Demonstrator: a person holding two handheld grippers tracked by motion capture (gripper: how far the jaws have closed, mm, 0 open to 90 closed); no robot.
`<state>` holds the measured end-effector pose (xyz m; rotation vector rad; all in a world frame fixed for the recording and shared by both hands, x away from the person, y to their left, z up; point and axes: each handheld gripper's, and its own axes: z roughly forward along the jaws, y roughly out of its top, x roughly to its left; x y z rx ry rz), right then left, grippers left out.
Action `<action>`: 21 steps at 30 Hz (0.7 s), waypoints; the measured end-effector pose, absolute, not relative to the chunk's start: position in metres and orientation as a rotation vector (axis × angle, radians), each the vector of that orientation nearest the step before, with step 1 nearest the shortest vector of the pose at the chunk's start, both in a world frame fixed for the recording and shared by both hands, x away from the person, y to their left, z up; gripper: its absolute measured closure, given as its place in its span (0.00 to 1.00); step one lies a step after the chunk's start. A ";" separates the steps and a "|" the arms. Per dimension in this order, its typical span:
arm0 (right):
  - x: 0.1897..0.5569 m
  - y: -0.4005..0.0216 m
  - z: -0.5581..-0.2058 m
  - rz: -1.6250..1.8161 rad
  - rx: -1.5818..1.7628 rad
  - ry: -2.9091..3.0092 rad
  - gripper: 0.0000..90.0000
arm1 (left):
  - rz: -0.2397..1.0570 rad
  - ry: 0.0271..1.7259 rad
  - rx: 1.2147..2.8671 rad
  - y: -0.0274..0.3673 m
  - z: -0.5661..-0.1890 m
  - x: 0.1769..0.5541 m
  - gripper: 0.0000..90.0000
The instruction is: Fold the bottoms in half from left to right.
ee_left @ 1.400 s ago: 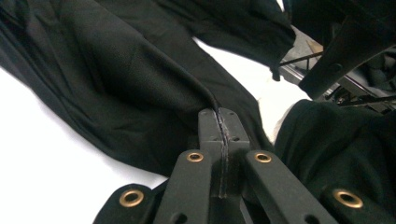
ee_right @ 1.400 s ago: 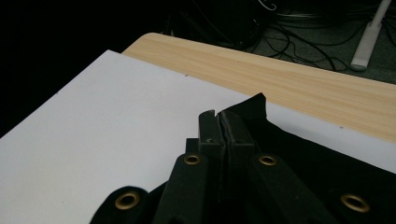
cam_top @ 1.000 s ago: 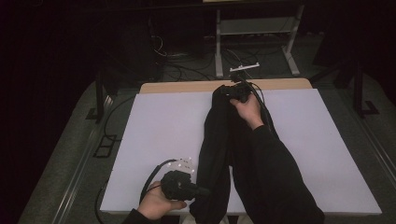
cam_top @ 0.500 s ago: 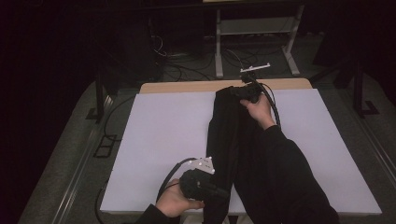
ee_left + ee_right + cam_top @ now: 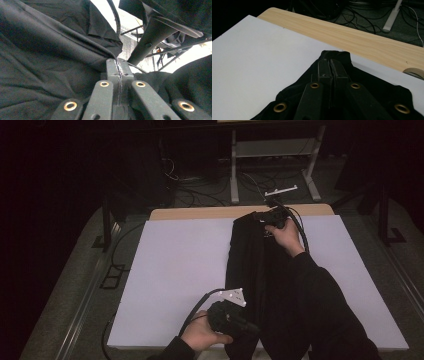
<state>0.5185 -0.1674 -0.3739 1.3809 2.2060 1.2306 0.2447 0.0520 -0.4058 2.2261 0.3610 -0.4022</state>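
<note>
I have the left tongs (image 5: 248, 329) at the near edge of the worktop (image 5: 175, 270), and in the left gripper view their jaws are pressed together with a thin edge of the black garment (image 5: 250, 265) pinched between them. The cloth (image 5: 50, 57) bunches up in heavy folds on one side of those jaws and drapes again on the other side, so the tongs sit right inside the fabric's near end.

My right tongs (image 5: 260, 216) are at the far end of the same garment, close to the wooden strip (image 5: 362, 37) that runs along the back of the worktop. In the right gripper view their jaws are also closed, clamped on a small peak of the black cloth (image 5: 337, 55) that just caps the tips. Beyond those tips lies bare white surface (image 5: 262, 55), then the wood edge, and a roll of tape (image 5: 415, 72) sits off to one side of the jaws at the frame's border.

Between the two tongs the garment lies as a long, narrow dark band stretched from near to far, resting on the white sheet. My right forearm (image 5: 310, 300), in a dark sleeve, lies over part of it, just beside the band, so I cannot tell exactly where the cloth's right edge runs. The left hand (image 5: 200, 337) grips its tool from below the worktop's near edge, and its cable (image 5: 197, 307) loops back beside it.
</note>
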 end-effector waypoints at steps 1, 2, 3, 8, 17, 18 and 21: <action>0.519 -0.169 -0.374 1.232 1.383 2.207 0.96 | -0.407 0.363 2.223 0.048 -0.406 0.245 0.99; 0.520 -0.170 -0.374 1.229 1.382 2.211 0.96 | -0.409 0.361 2.220 0.045 -0.407 0.245 0.99; 0.521 -0.171 -0.374 1.226 1.383 2.215 0.96 | -0.412 0.357 2.215 0.041 -0.407 0.245 0.99; 0.527 -0.176 -0.376 1.210 1.358 2.243 0.96 | -0.425 0.361 2.200 0.027 -0.407 0.246 0.99; 0.533 -0.186 -0.371 1.189 1.326 2.260 0.96 | -0.418 0.385 2.177 0.007 -0.406 0.246 0.99; 0.533 -0.187 -0.371 1.188 1.326 2.260 0.96 | -0.416 0.390 2.173 0.005 -0.405 0.246 0.99; 0.532 -0.191 -0.370 1.184 1.318 2.259 0.96 | -0.407 0.401 2.166 -0.001 -0.403 0.245 0.99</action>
